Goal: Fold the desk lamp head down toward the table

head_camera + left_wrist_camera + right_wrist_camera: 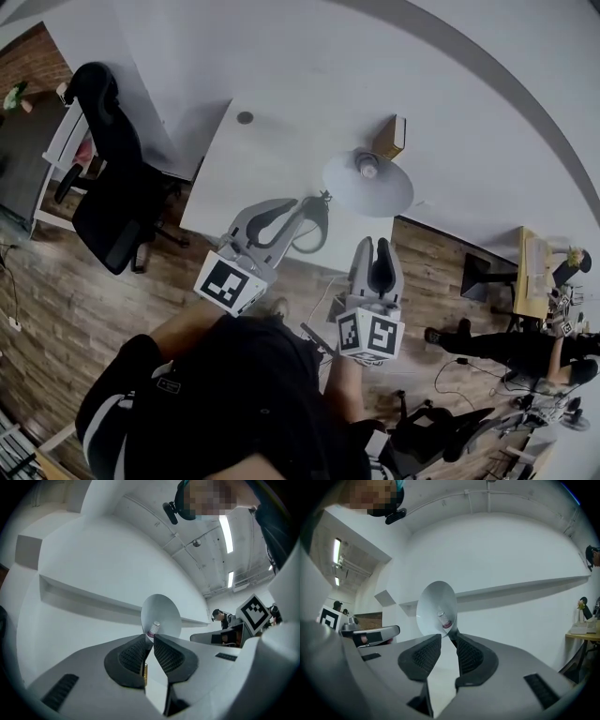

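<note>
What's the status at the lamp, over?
Left gripper barely apart, right gripper open, both empty. White cone-shaded desk lamp untouched, tilted up, unfolded. Small brown box beside it.

Looks like an open office: white table [272, 159] against a bare wall, black swivel chairs [112, 187] on plank floor [56, 300], brick wall [33, 61], strip lights [226, 531] overhead, a second, cluttered table [527, 272], loose cables [450, 370].

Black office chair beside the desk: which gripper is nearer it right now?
Left. The left gripper hovers at the near edge of the desk, on the side of the black chair; the right gripper is farther off, in front of the lamp shade.
</note>
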The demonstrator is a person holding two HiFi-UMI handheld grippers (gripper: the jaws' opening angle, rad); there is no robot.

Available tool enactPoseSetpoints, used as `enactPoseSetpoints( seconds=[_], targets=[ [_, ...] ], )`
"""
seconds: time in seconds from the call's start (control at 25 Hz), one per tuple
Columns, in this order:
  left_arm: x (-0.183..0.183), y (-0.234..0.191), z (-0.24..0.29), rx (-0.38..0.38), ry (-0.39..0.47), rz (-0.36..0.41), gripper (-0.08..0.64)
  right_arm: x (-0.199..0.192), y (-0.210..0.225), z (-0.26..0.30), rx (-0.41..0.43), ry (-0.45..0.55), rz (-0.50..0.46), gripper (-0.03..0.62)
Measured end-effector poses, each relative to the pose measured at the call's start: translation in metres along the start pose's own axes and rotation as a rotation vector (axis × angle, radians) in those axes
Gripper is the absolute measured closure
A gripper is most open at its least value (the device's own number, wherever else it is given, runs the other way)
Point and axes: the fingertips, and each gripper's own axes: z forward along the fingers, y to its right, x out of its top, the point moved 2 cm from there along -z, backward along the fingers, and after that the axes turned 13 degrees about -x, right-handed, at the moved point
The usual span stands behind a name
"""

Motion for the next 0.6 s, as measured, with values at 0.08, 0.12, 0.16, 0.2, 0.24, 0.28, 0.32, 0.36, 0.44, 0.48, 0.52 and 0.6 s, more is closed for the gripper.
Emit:
enactPoseSetpoints(
  seconds=[0.08,0.12,0.16,0.2,0.24,0.28,0.32,0.36,0.44,0.48,0.52,0.6],
  targets=[
    [0.0,-0.005,0.009,-0.013,0.004,-0.021,0.487,0.004,0.0,0.006,0.011,0.021,0.002,0.475],
    [0.0,-0.007,0.013,-0.021,0.007,-0.031,0.471,0.007,-0.001,0.009,0.015,0.031,0.004,0.471],
    [0.001,-0.008,0.016,-0.026,0.01,-0.037,0.462,0.01,0.0,0.011,0.018,0.039,0.007,0.471],
    [0.003,-0.01,0.018,-0.028,0.012,-0.039,0.454,0.013,0.0,0.013,0.018,0.046,0.009,0.471],
    [0.005,-0.012,0.021,-0.029,0.013,-0.035,0.453,0.017,0.001,0.015,0.016,0.052,0.008,0.471],
    [0.006,-0.015,0.025,-0.029,0.013,-0.027,0.451,0.02,0.002,0.018,0.014,0.057,0.006,0.471],
    [0.006,-0.018,0.028,-0.029,0.011,-0.017,0.449,0.023,0.003,0.022,0.011,0.062,0.004,0.471],
    [0.006,-0.021,0.033,-0.03,0.008,-0.01,0.449,0.025,0.004,0.025,0.009,0.066,0.003,0.471],
    [0.005,-0.026,0.041,-0.037,0.001,-0.003,0.449,0.029,0.005,0.031,0.008,0.073,0.006,0.471],
    [0.004,-0.028,0.044,-0.043,-0.002,-0.005,0.448,0.03,0.005,0.033,0.01,0.075,0.007,0.476],
    [0.004,-0.029,0.047,-0.048,-0.004,-0.01,0.448,0.031,0.004,0.035,0.014,0.076,0.007,0.483],
    [0.005,-0.032,0.051,-0.058,-0.007,-0.018,0.448,0.032,0.002,0.038,0.019,0.076,0.006,0.498]
  ],
)
